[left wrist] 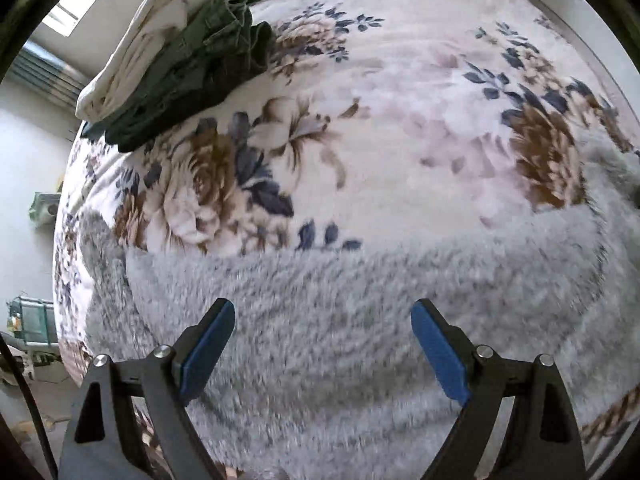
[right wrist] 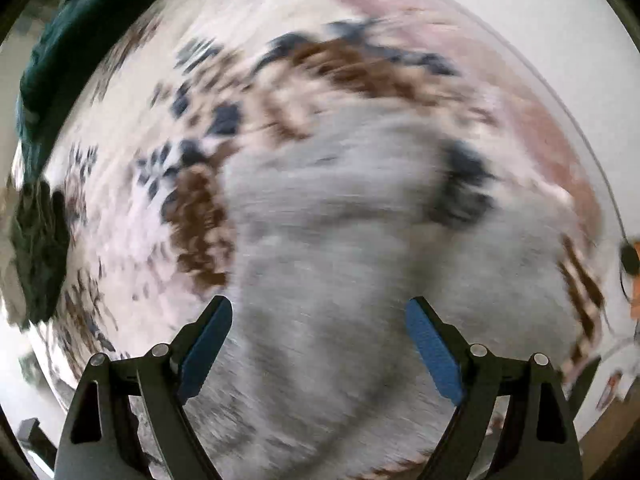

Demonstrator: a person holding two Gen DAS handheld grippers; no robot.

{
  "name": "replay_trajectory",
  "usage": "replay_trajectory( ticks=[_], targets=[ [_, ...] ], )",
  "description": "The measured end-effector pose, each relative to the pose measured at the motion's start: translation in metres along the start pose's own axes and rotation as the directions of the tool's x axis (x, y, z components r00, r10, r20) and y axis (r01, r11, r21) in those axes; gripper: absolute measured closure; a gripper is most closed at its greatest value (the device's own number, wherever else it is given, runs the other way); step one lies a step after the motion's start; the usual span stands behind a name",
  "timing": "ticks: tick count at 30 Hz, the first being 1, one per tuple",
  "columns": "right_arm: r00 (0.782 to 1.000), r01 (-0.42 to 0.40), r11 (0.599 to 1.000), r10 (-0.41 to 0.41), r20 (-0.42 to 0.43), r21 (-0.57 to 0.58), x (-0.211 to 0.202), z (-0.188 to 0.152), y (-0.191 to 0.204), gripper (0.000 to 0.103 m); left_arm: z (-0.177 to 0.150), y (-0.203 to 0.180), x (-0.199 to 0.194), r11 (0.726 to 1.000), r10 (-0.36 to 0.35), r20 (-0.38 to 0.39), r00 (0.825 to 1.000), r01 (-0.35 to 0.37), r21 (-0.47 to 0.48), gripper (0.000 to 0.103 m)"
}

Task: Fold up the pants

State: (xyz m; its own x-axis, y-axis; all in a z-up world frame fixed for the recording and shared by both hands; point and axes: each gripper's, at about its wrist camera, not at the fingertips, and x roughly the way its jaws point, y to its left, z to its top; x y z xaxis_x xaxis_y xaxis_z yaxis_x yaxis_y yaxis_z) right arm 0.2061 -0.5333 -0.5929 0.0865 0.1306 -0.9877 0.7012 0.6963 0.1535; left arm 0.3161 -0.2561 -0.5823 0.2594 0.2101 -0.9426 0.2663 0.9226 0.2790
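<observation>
Two tongs, left tongs (left wrist: 323, 316) and right tongs (right wrist: 319, 314), gape over one grey pants (left wrist: 360, 320) (fuzzy).

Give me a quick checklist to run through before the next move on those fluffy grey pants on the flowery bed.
1. Left gripper open, nothing between its jaws: ok.
2. Right gripper open, nothing held: ok.
3. Grey pants lying on the floral blanket: ok.
4. Pants folded neatly: cannot tell; the right view is blurred.
5. Pile of other clothes apart from the pants: ok.

Soft daylight from a window (left wrist: 76, 8), fisheye-bent edges; the right wrist view is heavily motion-smeared.
</observation>
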Motion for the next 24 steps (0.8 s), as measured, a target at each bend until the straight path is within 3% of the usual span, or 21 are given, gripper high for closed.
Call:
replay_trajectory(
  ticks=[2,3,4,5,6,9,11,16,18,20,21,24],
  targets=[
    [0.993,0.097,0.992,-0.102,-0.058,-0.078,0.03,0.009,0.024,0.014,0.004,0.001,0.002,1.0,0.014,-0.004,1.0,-0.014,0.001,0.013],
    [0.985,0.159,0.98,-0.167,-0.052,-0.121,0.04,0.009,0.032,0.032,0.005,0.003,0.002,1.0,0.018,-0.005,1.0,-0.018,0.0,0.013],
    [0.978,0.197,0.97,-0.204,-0.037,-0.143,0.04,0.006,0.034,0.064,0.005,0.004,0.001,1.0,0.018,-0.006,1.0,-0.018,-0.001,0.013],
    [0.974,0.221,0.964,-0.225,-0.009,-0.145,0.035,0.002,0.031,0.081,0.004,0.006,-0.001,1.0,0.014,-0.011,1.0,-0.014,-0.004,0.013],
    [0.981,0.192,0.977,-0.19,0.028,-0.096,0.021,-0.004,0.018,0.09,0.002,0.009,-0.002,1.0,0.005,-0.017,1.0,-0.005,-0.011,0.013],
    [0.985,0.122,0.991,-0.128,0.12,0.053,-0.028,-0.029,-0.032,0.09,-0.004,0.01,-0.009,0.999,-0.036,-0.033,0.999,0.035,-0.034,0.013],
    [0.982,0.09,0.978,-0.119,0.147,0.191,-0.058,-0.061,-0.084,0.09,-0.012,0.008,-0.015,0.996,-0.076,-0.042,0.996,0.073,-0.048,0.013],
    [0.996,0.073,0.887,-0.088,0.012,0.455,-0.039,-0.118,-0.183,0.09,-0.033,-0.011,-0.021,0.993,-0.119,-0.042,0.992,0.118,-0.016,0.013],
    [0.999,-0.028,0.832,0.045,-0.018,0.554,-0.02,-0.135,-0.209,0.088,-0.038,-0.018,-0.018,0.992,-0.129,-0.068,0.989,0.129,-0.009,0.013],
    [0.989,-0.107,0.79,0.147,-0.018,0.603,-0.013,-0.148,-0.22,0.078,-0.043,-0.021,-0.017,0.987,-0.158,-0.083,0.984,0.157,-0.012,0.013],
    [0.99,-0.115,0.793,0.144,0.0,0.598,-0.016,-0.151,-0.219,0.068,-0.045,-0.021,-0.018,0.986,-0.165,-0.082,0.983,0.165,-0.011,0.013],
    [0.998,-0.067,0.862,0.061,0.029,0.502,-0.042,-0.159,-0.195,0.048,-0.049,-0.017,-0.023,0.987,-0.163,-0.065,0.985,0.163,-0.005,0.013]
  ],
)
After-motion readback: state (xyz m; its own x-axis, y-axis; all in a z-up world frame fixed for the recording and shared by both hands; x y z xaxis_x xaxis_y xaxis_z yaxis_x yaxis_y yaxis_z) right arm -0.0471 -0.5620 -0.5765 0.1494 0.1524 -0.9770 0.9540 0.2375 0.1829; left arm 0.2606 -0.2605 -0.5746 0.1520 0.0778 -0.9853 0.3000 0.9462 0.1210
